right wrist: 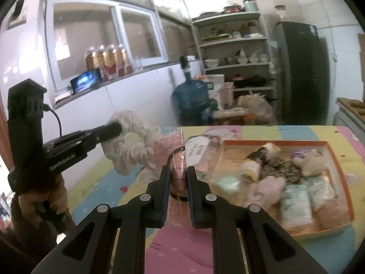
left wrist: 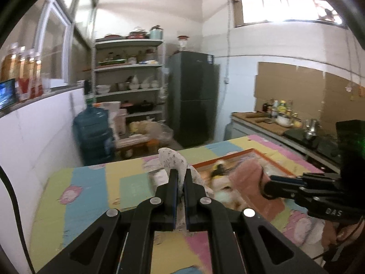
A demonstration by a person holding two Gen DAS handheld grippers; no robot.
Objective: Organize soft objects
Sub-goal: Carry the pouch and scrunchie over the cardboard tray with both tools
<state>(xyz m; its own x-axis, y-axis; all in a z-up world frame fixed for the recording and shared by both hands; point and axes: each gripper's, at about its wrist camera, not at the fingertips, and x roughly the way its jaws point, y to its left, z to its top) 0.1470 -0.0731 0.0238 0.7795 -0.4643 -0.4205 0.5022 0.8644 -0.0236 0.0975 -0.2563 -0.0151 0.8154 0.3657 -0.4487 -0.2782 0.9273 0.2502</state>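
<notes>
The left tongs (left wrist: 180, 178) are closed on a white cloth (left wrist: 174, 159) printed with small grey marks; it is soft and crumpled, bunching up above the pinched pads and, in the right wrist view, hanging in ruffled folds (right wrist: 132, 146) above the near left part of the counter (left wrist: 91, 182). The right tongs (right wrist: 179, 175) are closed on a pink, fuzzy item in a clear, crinkly plastic wrapper (right wrist: 180, 171), which fills the narrow gap between the black fingers and is lifted clear of the counter. The counter is covered with a smooth sheet of pastel blocks in yellow, blue, green and pink. Toward its far right side sits a shallow rectangular tray with an orange rim (right wrist: 273, 142). Inside lie blurred soft things: a plush toy in black, white and tan (right wrist: 262, 155), a dark speckled piece (right wrist: 280, 171), a pale pink plush (right wrist: 271, 187), a beige plush (right wrist: 312, 162) and wrapped white packs (right wrist: 296, 203) near the tray's near right corner.
</notes>
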